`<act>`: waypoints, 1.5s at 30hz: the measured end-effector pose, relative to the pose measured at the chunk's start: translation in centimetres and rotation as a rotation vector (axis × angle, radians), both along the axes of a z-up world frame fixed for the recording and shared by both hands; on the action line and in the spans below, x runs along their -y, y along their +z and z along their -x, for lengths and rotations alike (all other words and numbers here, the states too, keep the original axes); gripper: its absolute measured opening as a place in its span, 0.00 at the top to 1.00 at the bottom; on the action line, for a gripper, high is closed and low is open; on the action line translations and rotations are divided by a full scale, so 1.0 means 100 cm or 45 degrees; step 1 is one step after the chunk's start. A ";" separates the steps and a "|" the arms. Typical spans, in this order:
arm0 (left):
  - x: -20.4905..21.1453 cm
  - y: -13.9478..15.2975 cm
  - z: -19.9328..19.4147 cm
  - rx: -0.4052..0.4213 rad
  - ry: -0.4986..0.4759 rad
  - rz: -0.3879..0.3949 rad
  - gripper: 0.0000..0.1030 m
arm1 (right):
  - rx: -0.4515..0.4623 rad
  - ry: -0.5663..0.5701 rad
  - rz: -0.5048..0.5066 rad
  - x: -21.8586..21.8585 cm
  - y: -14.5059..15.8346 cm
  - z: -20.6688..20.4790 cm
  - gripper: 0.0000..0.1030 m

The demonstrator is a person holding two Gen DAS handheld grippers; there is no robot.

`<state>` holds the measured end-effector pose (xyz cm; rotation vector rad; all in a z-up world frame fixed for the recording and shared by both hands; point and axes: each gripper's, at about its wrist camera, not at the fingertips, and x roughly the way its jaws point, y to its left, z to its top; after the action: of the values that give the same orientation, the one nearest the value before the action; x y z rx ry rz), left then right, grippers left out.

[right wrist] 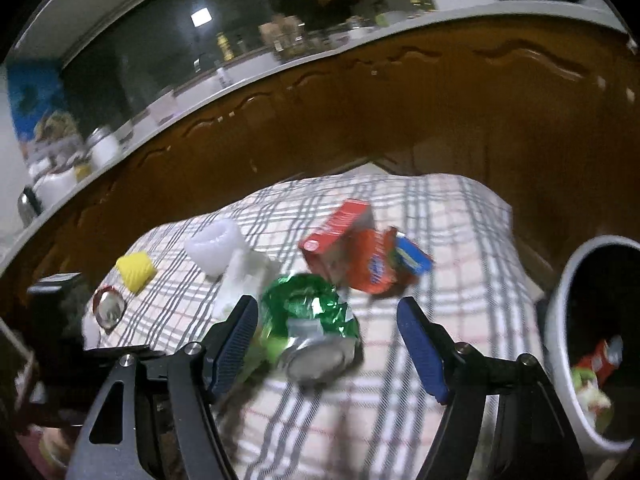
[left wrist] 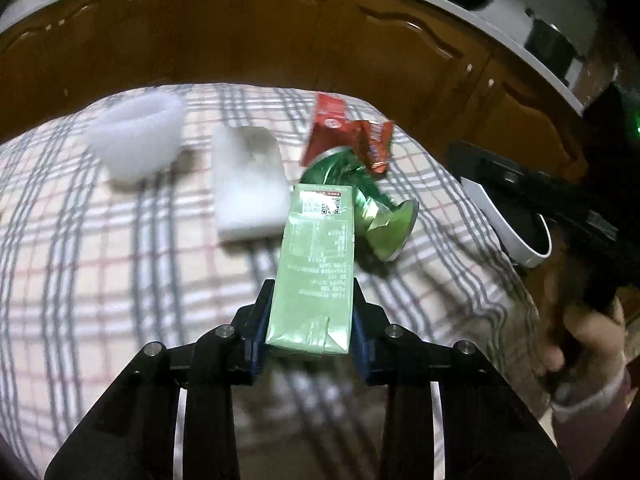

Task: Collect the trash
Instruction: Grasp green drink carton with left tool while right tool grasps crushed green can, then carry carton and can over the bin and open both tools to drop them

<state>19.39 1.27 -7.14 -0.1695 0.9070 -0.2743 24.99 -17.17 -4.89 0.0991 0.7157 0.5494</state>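
My left gripper [left wrist: 312, 300] is shut on a light green drink carton [left wrist: 316, 264] and holds it above the checked tablecloth [left wrist: 100, 280]. Behind it lie a crushed green can [left wrist: 384, 216], a red carton [left wrist: 326, 128] and an orange wrapper [left wrist: 374, 144]. My right gripper [right wrist: 326, 312] is open, its blue-padded jaws either side of the crushed green can [right wrist: 316, 328], which lies on the cloth. The red carton [right wrist: 336, 236] and orange wrapper [right wrist: 376, 268] lie just beyond. The white trash bin [right wrist: 560, 320] stands at the right with trash inside.
A white cup [left wrist: 136, 140] and a white rectangular container [left wrist: 248, 184] stand on the cloth. A yellow cup [right wrist: 136, 272] and a round metal lid [right wrist: 108, 306] lie at its left edge. A brown wooden cabinet [left wrist: 280, 32] runs behind the table. The bin's rim [left wrist: 508, 224] shows at right.
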 end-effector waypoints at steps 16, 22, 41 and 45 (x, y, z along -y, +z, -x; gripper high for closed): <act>-0.032 -0.001 0.017 -0.012 0.099 0.006 0.70 | -0.251 0.038 -0.151 -0.003 -0.043 -0.031 0.27; -0.034 0.000 0.016 -0.009 0.106 0.012 0.70 | -0.350 0.012 -0.207 0.005 -0.057 -0.046 0.32; -0.003 0.019 0.025 0.057 0.042 0.031 0.71 | -0.137 -0.023 -0.110 0.025 -0.018 0.028 0.88; 0.009 0.028 0.025 0.088 0.011 0.028 0.71 | -0.083 -0.106 -0.138 0.056 -0.004 0.047 0.88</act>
<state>16.93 0.33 -4.36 -0.1829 0.8347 -0.2809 20.29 -22.78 -5.32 0.2475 0.7416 0.5068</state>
